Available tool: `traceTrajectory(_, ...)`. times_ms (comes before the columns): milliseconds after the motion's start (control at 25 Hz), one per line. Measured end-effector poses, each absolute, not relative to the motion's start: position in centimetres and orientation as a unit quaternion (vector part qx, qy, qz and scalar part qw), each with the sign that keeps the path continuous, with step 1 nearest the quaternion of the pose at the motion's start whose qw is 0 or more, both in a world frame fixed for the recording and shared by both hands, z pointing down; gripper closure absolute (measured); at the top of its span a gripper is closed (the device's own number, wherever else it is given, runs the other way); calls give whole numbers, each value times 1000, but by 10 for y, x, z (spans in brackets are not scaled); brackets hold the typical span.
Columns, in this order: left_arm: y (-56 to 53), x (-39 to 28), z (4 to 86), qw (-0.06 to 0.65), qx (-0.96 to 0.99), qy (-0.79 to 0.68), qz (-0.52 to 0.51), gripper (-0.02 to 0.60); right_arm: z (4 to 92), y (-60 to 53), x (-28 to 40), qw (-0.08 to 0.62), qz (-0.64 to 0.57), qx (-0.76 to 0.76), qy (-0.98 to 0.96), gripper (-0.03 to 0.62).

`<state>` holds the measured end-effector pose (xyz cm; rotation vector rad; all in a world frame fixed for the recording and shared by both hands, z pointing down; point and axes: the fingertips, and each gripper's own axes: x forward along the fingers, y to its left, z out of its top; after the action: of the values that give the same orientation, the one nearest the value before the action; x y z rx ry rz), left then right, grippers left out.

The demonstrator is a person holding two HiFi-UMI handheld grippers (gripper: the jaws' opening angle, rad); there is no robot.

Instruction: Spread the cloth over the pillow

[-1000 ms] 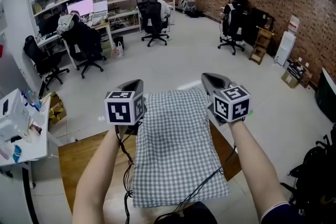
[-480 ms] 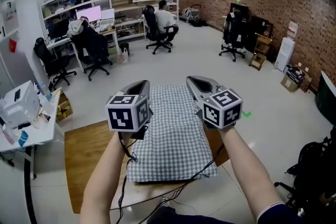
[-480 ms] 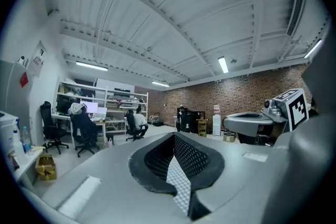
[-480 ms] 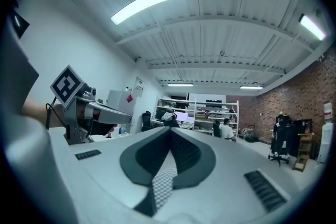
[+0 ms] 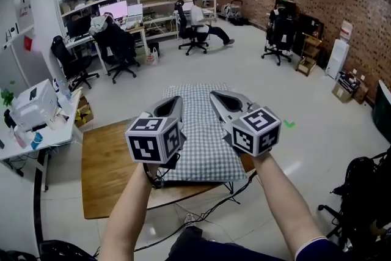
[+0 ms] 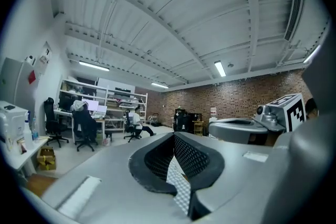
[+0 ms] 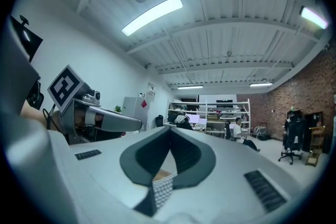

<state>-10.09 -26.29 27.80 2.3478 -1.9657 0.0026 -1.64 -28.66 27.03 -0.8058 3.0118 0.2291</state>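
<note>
Checked cloth [image 5: 201, 137] lies spread on bench [image 5: 104, 174].
L gripper [image 5: 175, 101] & R gripper [image 5: 216, 96] level, side by side above cloth; both sets of fingers closed tip to tip, cloth showing below the tips.

No text, label or number can be read anywhere.

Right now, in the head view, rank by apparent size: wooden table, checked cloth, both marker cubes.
1. wooden table, largest outline, partly covered.
2. checked cloth.
3. left marker cube and right marker cube: alike, enlarged by nearness.
</note>
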Motion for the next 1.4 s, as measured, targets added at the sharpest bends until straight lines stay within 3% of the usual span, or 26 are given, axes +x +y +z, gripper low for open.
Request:
traceTrajectory(600, -180, -32, 373, 145, 778, -612, -11, 571, 329, -184, 16, -1, 41, -225, 973, 594)
traceTrajectory(960, -159, -22, 429, 146, 779, -609, -6, 571, 373, -174, 28, -4, 6, -233, 972, 594)
traceTrajectory(1400, -148, -7, 410, 146, 793, -591, -36, 571, 384, -168, 31, 0, -8, -227, 974, 594)
